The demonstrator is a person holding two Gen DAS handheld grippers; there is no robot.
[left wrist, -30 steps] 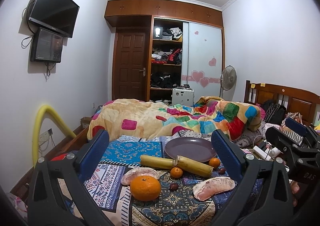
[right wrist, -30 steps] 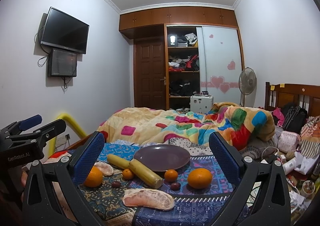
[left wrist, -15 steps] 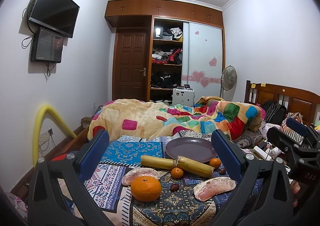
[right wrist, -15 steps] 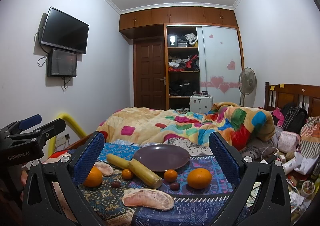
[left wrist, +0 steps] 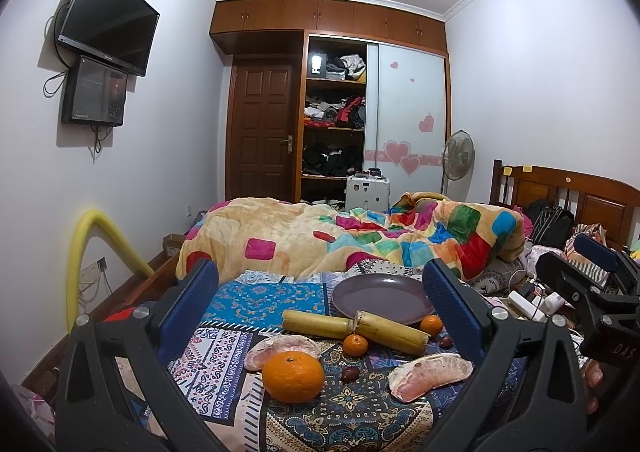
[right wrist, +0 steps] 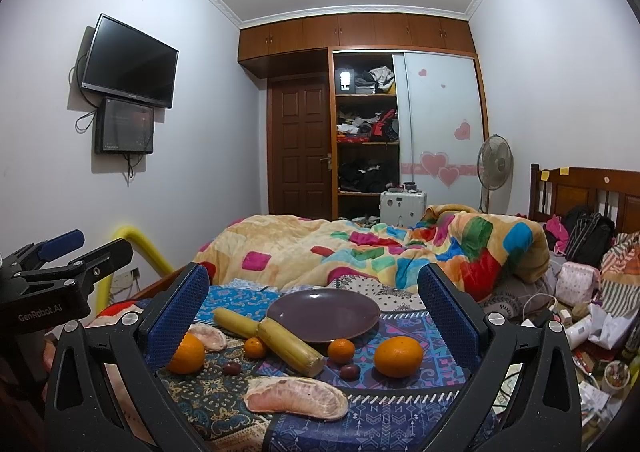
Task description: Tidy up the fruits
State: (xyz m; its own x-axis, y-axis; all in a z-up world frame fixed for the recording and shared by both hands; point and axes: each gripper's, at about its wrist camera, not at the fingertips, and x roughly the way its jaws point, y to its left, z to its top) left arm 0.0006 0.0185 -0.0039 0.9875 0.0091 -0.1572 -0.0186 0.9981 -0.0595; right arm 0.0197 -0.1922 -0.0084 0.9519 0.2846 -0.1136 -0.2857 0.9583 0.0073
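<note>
On the bed, oranges (left wrist: 293, 376), pomelo wedges (right wrist: 296, 398) and a purple plate (right wrist: 323, 314); both tongs (left wrist: 320, 316) (right wrist: 314, 316) gape wide, holding nothing.

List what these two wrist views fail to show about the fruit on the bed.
- Left large orange: right wrist view, partly hidden by the right hand-held gripper's left finger.
- Right large orange: absent from the left wrist view, probably behind a finger.
- Small dark fruits: too small to identify in either view.
- Purple plate: left wrist view, right edge covered by a finger of the left hand-held gripper.
</note>
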